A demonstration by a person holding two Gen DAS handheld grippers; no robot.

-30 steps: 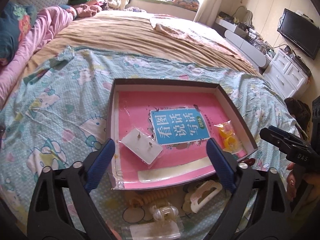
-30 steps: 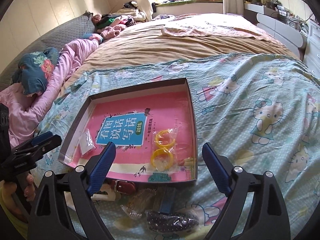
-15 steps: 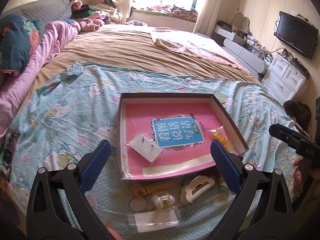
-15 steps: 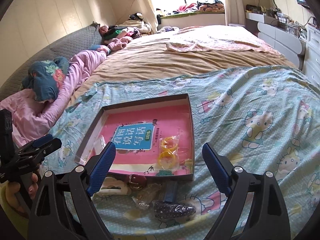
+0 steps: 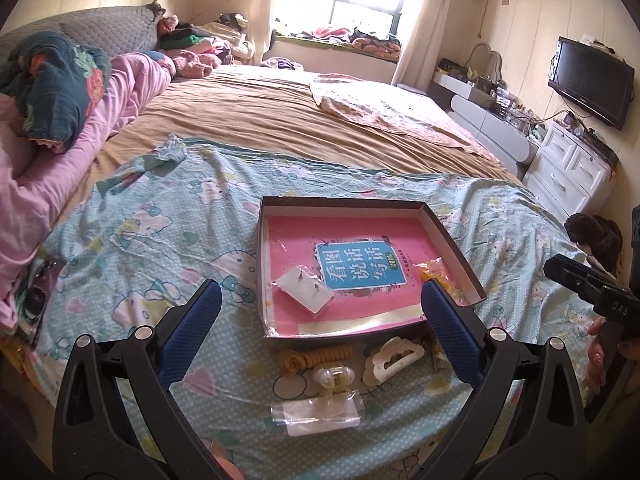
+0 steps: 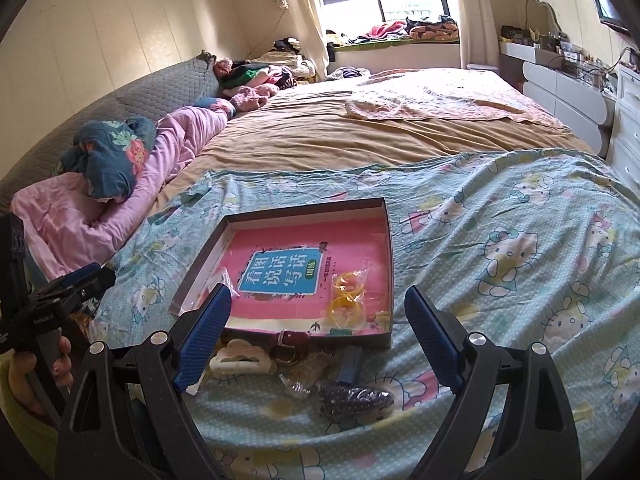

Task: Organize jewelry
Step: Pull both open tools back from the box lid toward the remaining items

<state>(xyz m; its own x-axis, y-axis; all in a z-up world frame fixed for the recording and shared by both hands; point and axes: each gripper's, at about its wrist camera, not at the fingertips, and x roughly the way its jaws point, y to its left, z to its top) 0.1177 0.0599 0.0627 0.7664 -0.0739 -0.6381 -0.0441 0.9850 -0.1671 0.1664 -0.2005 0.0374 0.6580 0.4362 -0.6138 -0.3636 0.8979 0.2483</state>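
Bed (image 5: 280,128) carries open box (image 5: 452,240) on cartoon sheet. Inside box: earring card (image 5: 306,290), yellow bangles (image 6: 348,296). White hair claw (image 5: 394,358) lies just outside. Left tongs (image 5: 320,320) and right tongs (image 6: 318,318) both spread, empty.

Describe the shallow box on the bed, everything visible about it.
The shallow box is an open rectangular tray, seemingly cardboard, with dark outer walls and pale inner ones. It lies flat on the cartoon-cat bedsheet. A pink book with a blue title panel covers its floor; on that lie a bagged earring card and bagged yellow rings. Hair clips lie just outside its near wall.
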